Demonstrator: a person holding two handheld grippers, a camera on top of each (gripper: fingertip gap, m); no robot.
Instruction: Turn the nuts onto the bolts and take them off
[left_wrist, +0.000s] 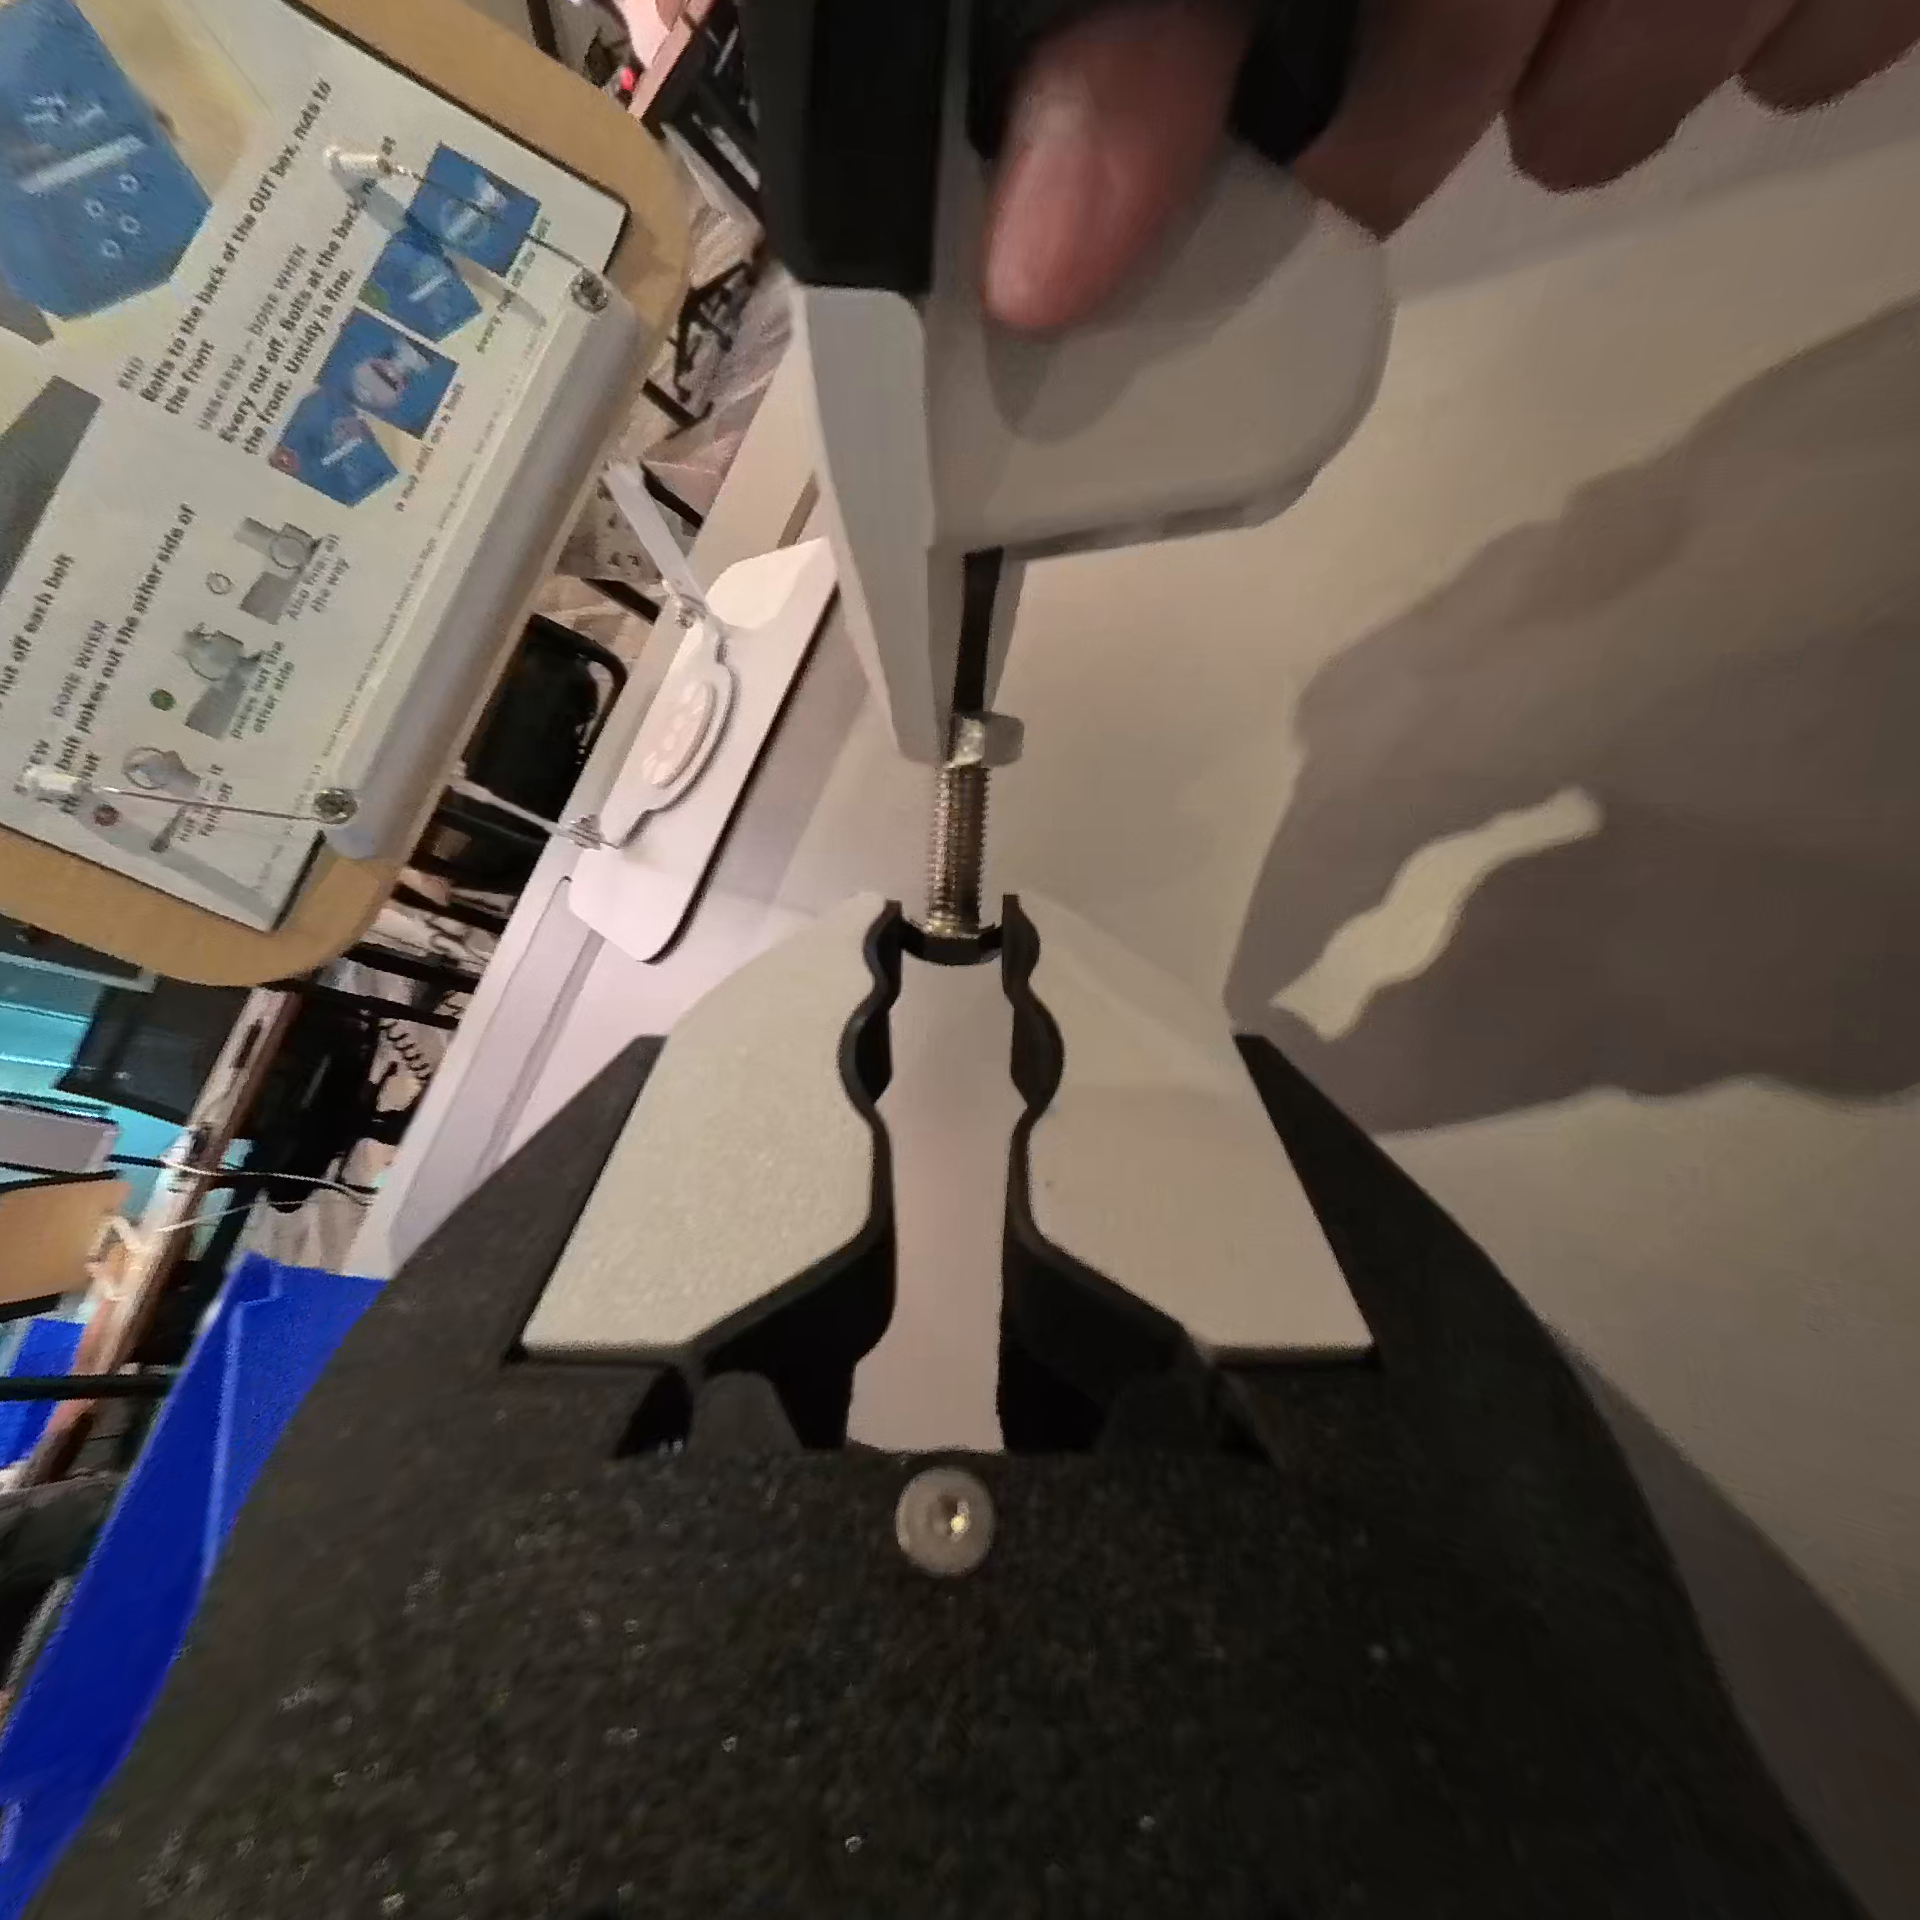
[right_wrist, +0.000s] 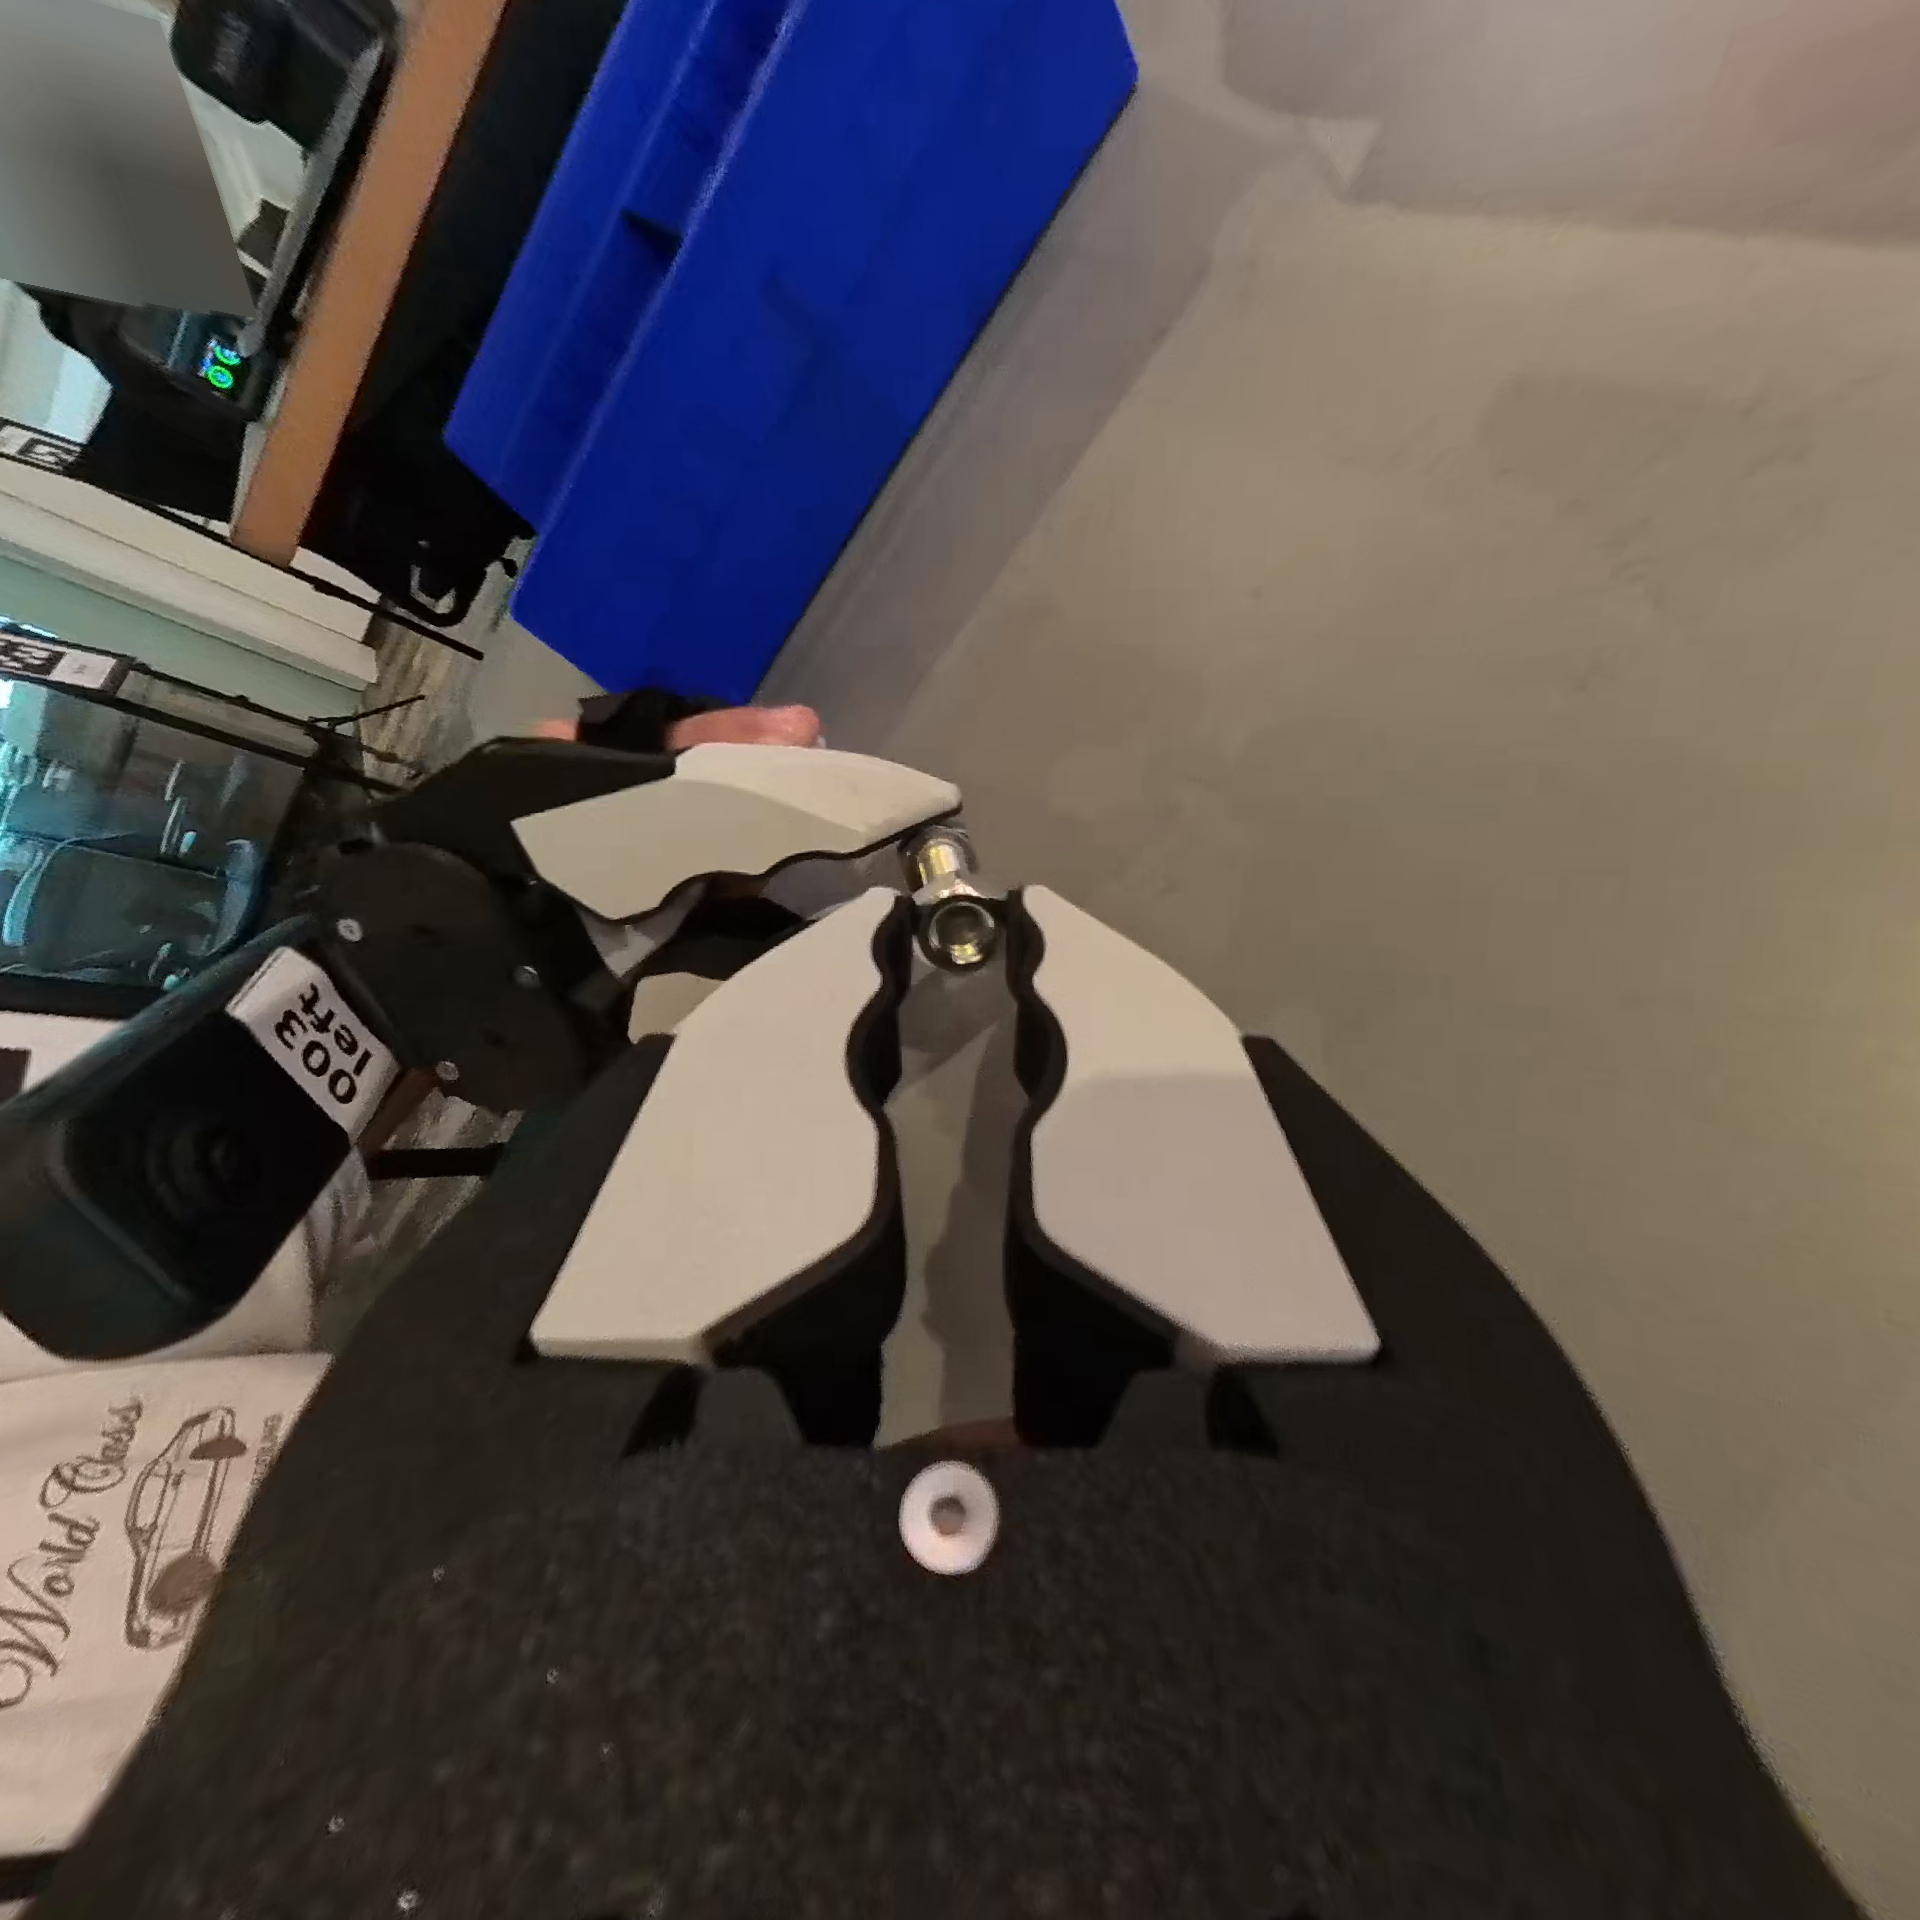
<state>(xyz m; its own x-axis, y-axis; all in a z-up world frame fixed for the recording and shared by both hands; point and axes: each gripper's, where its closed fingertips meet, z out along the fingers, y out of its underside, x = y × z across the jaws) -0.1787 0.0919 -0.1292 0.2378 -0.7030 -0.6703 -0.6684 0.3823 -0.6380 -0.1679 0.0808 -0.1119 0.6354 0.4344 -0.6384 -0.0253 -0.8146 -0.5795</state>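
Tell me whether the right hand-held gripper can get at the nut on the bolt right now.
Yes, it seems so: the right hand-held gripper is closed on the nut at the tip of the bolt, while the left hand-held gripper grips the bolt's head end. Nothing sits between them.

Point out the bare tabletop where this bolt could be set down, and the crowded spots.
Free: the grey tabletop right of the blue bin, bare across the right wrist view. Crowded: where the left tool and right tool meet on the bolt and nut, and the table's edge by the white card.
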